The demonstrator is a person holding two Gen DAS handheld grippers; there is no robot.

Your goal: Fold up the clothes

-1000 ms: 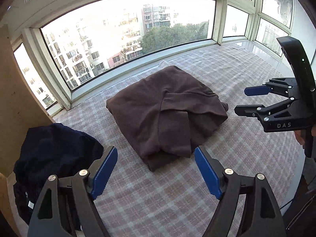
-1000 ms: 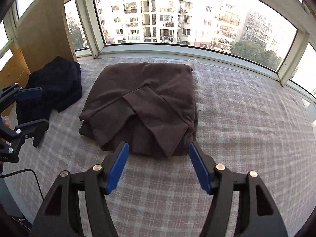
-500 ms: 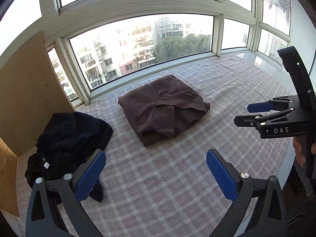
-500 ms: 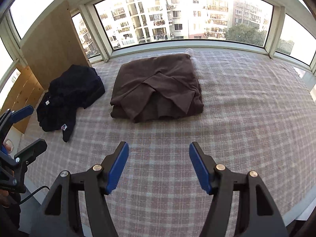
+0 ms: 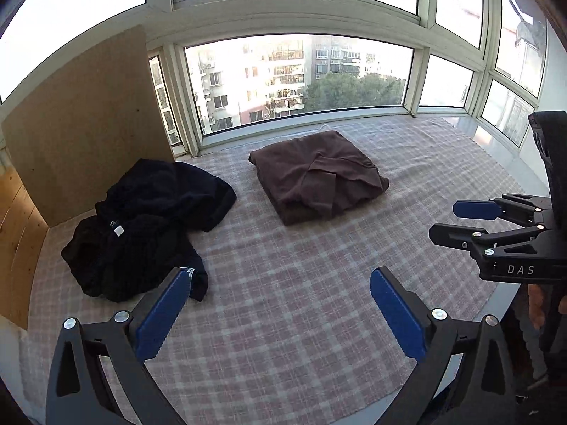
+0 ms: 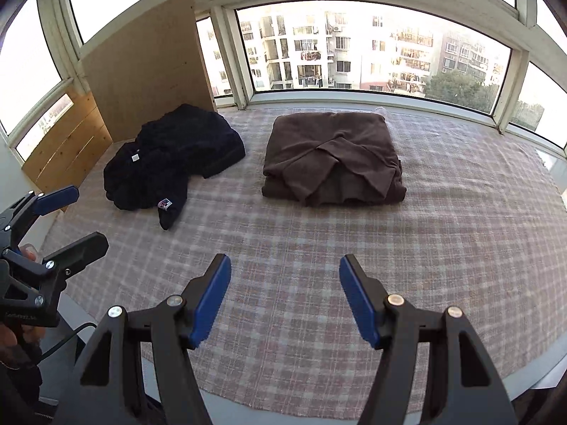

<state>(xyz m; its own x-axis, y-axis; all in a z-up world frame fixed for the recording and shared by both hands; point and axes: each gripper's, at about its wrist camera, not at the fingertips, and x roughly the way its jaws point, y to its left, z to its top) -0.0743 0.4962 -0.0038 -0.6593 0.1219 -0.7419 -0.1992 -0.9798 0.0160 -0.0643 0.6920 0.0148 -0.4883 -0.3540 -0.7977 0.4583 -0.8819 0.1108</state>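
On the checked bed cover [image 6: 443, 233]: brown garment [image 6: 333, 157] lies folded | both hand-held grippers, left [image 5: 280, 315] and right [image 6: 285, 299], have backed away, spread, empty | black garment [image 6: 170, 163] crumpled, likely next

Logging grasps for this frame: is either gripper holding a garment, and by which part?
Nothing is held. The left gripper and right gripper are both open and empty.

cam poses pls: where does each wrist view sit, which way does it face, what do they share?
Left wrist: on the left gripper, above the near left, facing the window; right gripper and fingers showing at right.
Right wrist: on the right gripper, near centre, facing the window; left gripper at left.
Shared: folded brown garment, crumpled dark garment, plaid cloth.
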